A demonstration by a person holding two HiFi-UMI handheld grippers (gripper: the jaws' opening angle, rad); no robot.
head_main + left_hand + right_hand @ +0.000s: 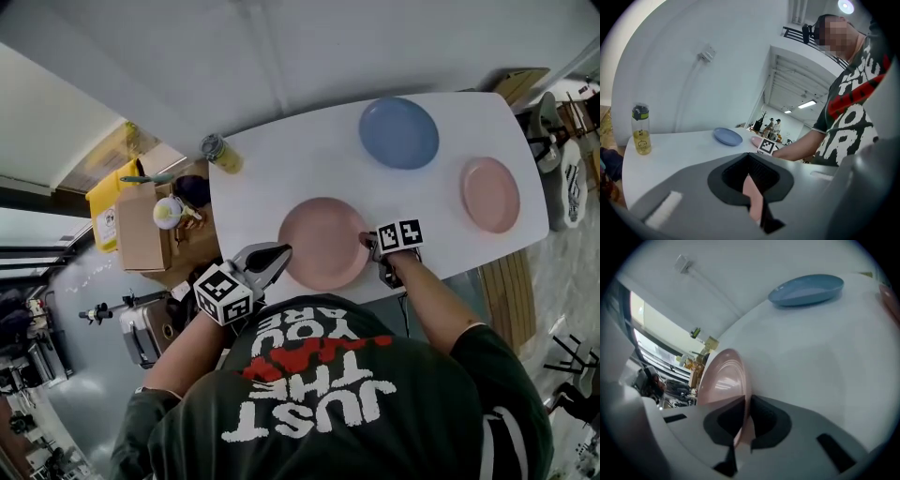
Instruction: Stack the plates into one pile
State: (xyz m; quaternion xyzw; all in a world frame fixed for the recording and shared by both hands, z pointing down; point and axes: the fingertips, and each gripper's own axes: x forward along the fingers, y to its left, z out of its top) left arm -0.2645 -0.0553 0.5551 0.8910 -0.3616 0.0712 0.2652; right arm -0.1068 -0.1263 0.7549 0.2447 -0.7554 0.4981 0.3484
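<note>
Left gripper: jaws clamped on the left rim of the pink plate. This plate sits at the near edge of the table, face up and roughly level. Being round, it has no long axis; the grip line runs left to right across its diameter. Right gripper: jaws clamped on the opposite rim. The two-sided hold likely keeps the plate level for carrying. Blue plate and small plate lie well apart, unstacked
</note>
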